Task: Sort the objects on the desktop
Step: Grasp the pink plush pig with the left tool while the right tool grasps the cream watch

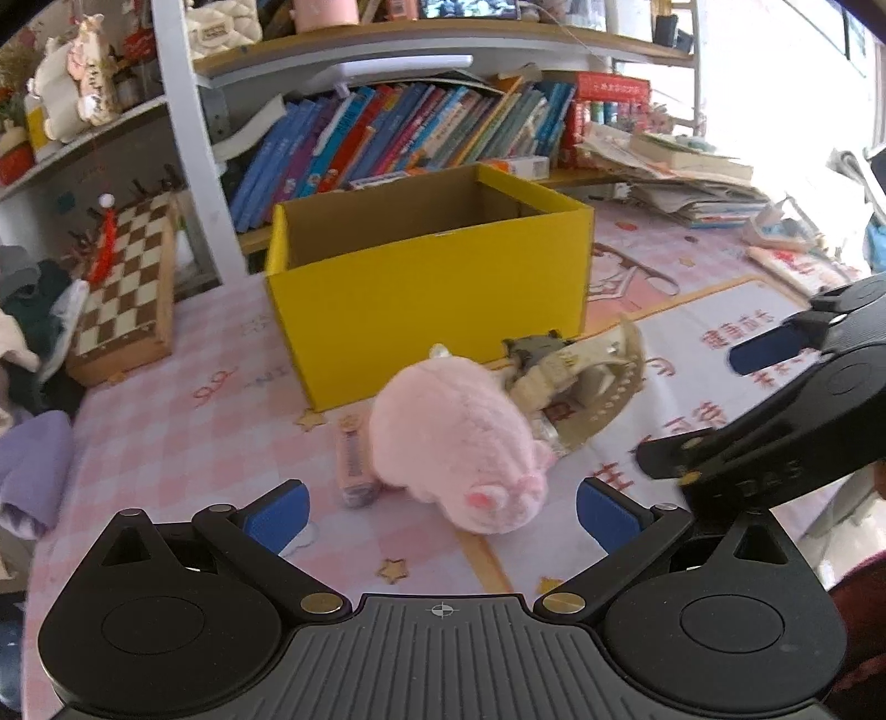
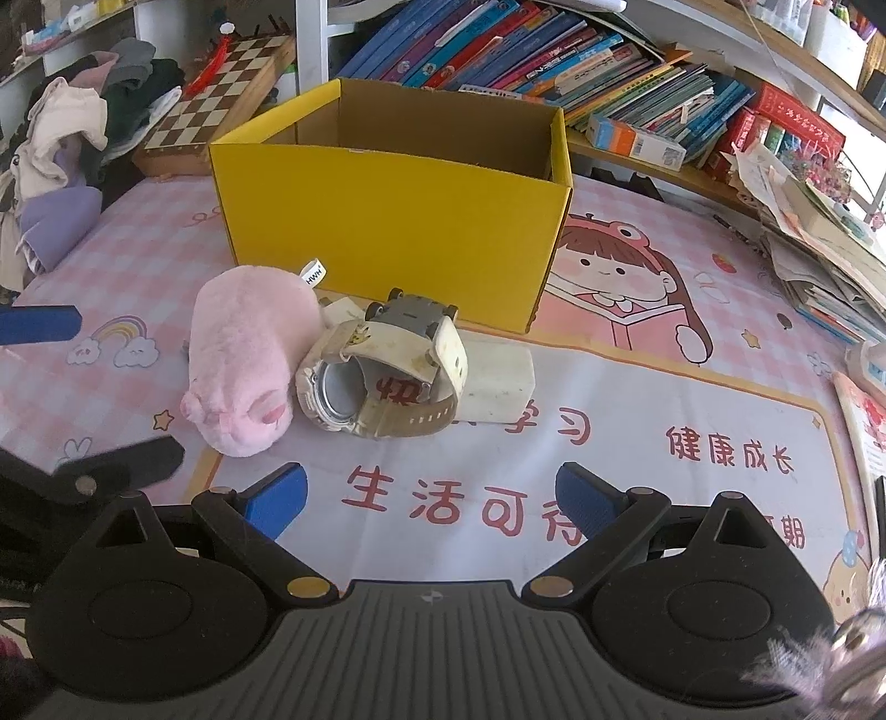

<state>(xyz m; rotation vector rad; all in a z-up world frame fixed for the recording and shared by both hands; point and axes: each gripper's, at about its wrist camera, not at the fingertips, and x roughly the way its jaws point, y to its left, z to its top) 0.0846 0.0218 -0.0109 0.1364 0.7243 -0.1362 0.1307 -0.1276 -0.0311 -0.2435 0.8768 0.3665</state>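
Two claws, both spread wide and gripping nothing: left claw (image 1: 440, 512) hovers low just short of the pink plush toy (image 1: 459, 443), right claw (image 2: 432, 498) hovers over the printed mat (image 2: 637, 399), short of the watch (image 2: 382, 376). Plush lies on the surface just in front of the yellow box (image 2: 387, 221); long axis runs from the box toward the cameras, snout end nearest the claws, white tag end (image 2: 314, 273) by the box wall. Watch lies on its side touching the plush on the right claw's side, case back facing the right camera, strap looped up and over; a grey toy car (image 2: 412, 313) sits at the top of the strap loop, close to the box front. White eraser block (image 2: 498, 382) sits just behind the watch, long axis roughly parallel to the box front. Small pink tube-like item (image 1: 354, 462) lies beside the plush on its other side, long axis pointing toward the box. Box open-topped; interior floor not visible. Chessboard (image 2: 221, 94) well apart behind the box, books (image 2: 554, 50) on the shelf.
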